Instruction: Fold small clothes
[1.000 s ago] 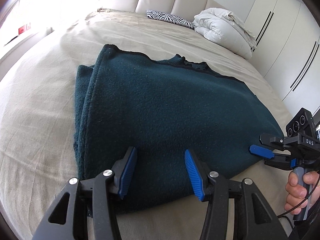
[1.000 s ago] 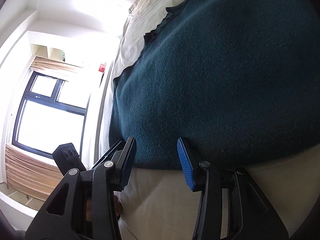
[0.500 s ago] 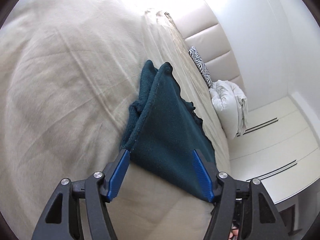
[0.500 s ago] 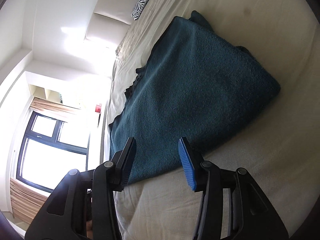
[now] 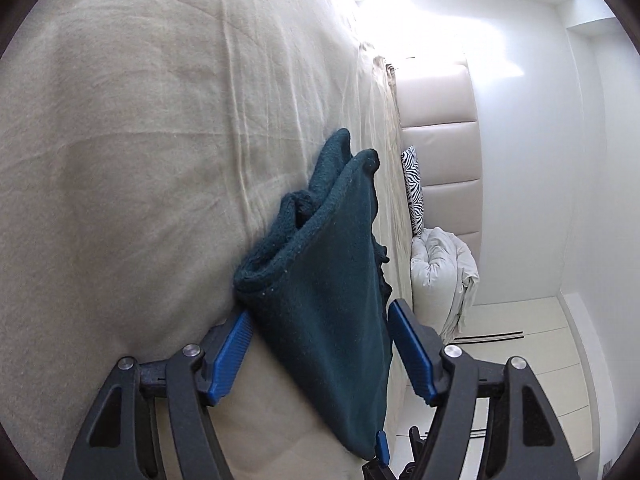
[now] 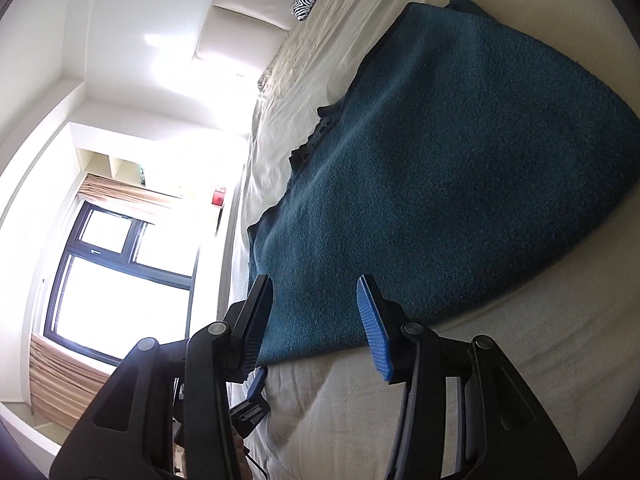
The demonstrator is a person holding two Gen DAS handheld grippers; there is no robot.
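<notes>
Both cameras have rolled sideways since a second ago. Left gripper [image 5: 320, 350] and right gripper [image 6: 314, 320] are both spread apart, straddling the near hem of the teal fleece garment [image 5: 332, 288] on the bed [image 5: 120, 160]: probably lining up a grab for the next fold. Left view shows stacked folded layers and the white duvet [image 5: 440, 276]; right shows the flat top and the window [image 6: 116, 276].

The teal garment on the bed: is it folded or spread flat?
Folded. The garment lies in stacked layers, with a doubled edge showing in the left wrist view, on the bed. Whether folding is finished, cannot tell.
</notes>
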